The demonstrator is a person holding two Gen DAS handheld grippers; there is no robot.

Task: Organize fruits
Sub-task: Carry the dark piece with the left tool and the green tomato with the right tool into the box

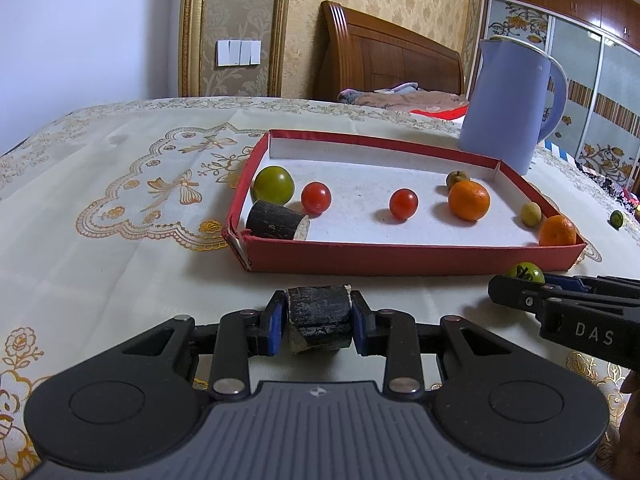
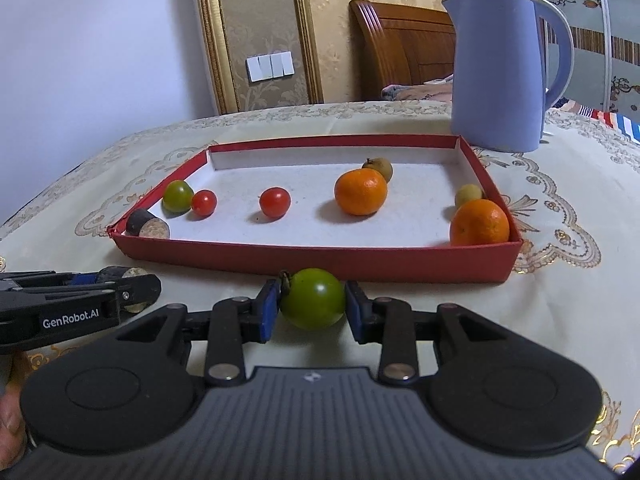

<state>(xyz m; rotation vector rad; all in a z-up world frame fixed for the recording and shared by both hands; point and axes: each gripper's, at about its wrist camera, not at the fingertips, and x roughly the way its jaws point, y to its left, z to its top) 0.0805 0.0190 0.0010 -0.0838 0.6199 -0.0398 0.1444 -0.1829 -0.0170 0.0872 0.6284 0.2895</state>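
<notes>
A shallow red box (image 1: pixel 400 258) (image 2: pixel 320 258) lies on the table with several fruits inside: a green tomato (image 1: pixel 274 185) (image 2: pixel 178 196), two red tomatoes (image 1: pixel 316 197) (image 1: pixel 403 204), two oranges (image 1: pixel 469 200) (image 2: pixel 479 222), small yellowish fruits and a dark sugarcane piece (image 1: pixel 276 222) (image 2: pixel 147 224). In front of the box my left gripper (image 1: pixel 319 316) is shut on a second dark sugarcane piece (image 1: pixel 320 314). My right gripper (image 2: pixel 313 304) is shut on a green tomato (image 2: pixel 313 298), also just before the box's near wall.
A tall lilac jug (image 1: pixel 508 104) (image 2: pixel 500 68) stands behind the box at the right. A small green fruit (image 1: pixel 617 219) lies on the tablecloth right of the box. Embroidered cloth stretches to the left. A bed headboard and wardrobe are beyond the table.
</notes>
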